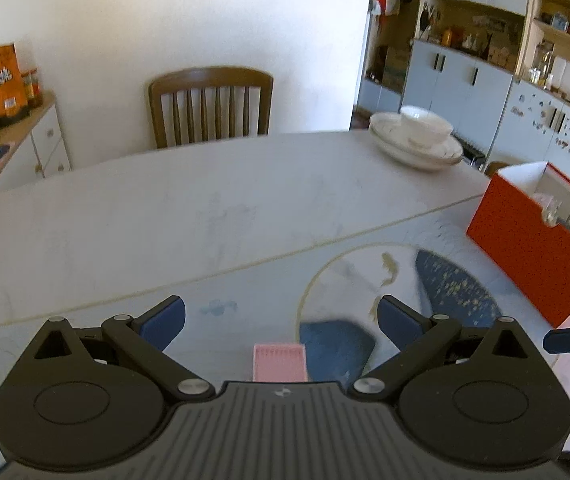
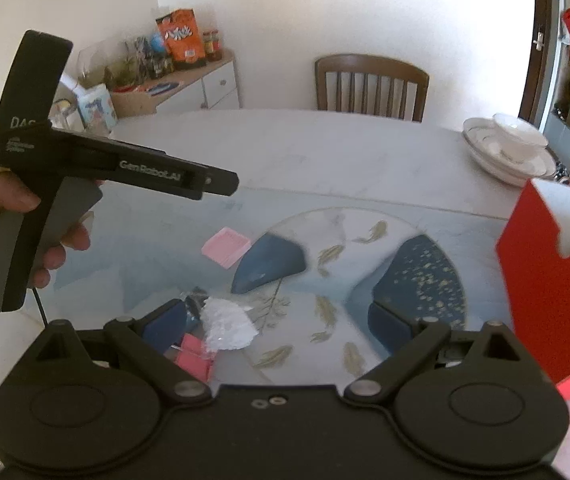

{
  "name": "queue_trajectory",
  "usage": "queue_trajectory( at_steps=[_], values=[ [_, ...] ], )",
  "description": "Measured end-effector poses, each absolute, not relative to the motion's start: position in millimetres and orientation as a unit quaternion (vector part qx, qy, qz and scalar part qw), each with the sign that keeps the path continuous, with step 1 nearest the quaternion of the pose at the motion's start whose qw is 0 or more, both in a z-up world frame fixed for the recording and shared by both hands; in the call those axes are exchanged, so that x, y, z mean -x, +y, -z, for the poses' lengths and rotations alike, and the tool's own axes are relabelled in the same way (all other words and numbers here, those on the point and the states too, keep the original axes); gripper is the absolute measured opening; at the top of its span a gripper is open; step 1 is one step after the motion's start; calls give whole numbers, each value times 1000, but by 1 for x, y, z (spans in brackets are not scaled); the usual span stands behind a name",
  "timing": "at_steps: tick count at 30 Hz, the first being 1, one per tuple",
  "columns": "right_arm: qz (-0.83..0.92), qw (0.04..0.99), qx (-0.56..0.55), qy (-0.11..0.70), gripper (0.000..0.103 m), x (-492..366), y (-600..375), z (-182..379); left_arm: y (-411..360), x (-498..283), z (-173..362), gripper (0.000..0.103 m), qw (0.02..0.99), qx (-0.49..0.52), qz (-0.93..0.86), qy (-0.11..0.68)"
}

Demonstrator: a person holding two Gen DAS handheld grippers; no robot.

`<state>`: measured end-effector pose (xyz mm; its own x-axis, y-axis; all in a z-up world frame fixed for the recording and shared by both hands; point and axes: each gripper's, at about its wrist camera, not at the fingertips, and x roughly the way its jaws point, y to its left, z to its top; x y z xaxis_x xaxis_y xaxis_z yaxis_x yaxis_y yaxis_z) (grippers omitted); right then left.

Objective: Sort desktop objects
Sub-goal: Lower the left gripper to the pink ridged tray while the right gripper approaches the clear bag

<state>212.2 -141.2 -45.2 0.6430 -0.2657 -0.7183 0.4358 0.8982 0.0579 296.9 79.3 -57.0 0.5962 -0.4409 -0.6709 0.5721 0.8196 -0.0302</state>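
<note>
left claw point(image 1: 281, 318): blue pads spread wide, nothing between them, above the pale marble desk point(image 1: 205, 208)
right claw point(image 2: 281, 322): open wide, empty
flat pink ribbed plastic block point(image 1: 280, 362): on the fish-print desk mat point(image 2: 365, 264), just in front of the left claw's body
crumpled white plastic wrapper point(image 2: 227, 322): on the mat beside the right claw's left pad, touching a small pink packet point(image 2: 195, 356)
open red cardboard box point(image 1: 533, 248): right edge of the desk
stacked white dishes point(image 1: 417, 136): far right

Home dining room: wooden chair point(image 1: 211, 106), stacked dishes point(image 1: 417, 136), cabinets point(image 1: 461, 68), probably snack bags on sideboard point(image 1: 13, 136)
</note>
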Motion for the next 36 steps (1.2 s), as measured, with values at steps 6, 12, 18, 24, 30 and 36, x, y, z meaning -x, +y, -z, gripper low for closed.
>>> queue_trajectory(
  at_steps=[6,12,18,24,30,36],
  values=[
    [187,892,-125,391,94,-228,-140,61,80,-302,84,103,880,-102,277,373],
    [185,887,-122,406,90,-241,-142,72,74,-312,102,103,868,-109,281,396],
    [179,879,-126,423,84,-254,-146,84,64,-320,116,103,863,-134,276,401],
    [168,872,-134,441,77,-265,-150,97,59,-322,125,103,854,-151,287,407],
    [149,866,-156,451,74,-275,-153,107,58,-322,129,102,853,-152,296,401],
    [143,859,-181,456,57,-282,-161,114,58,-322,135,88,850,-156,297,407]
  ],
)
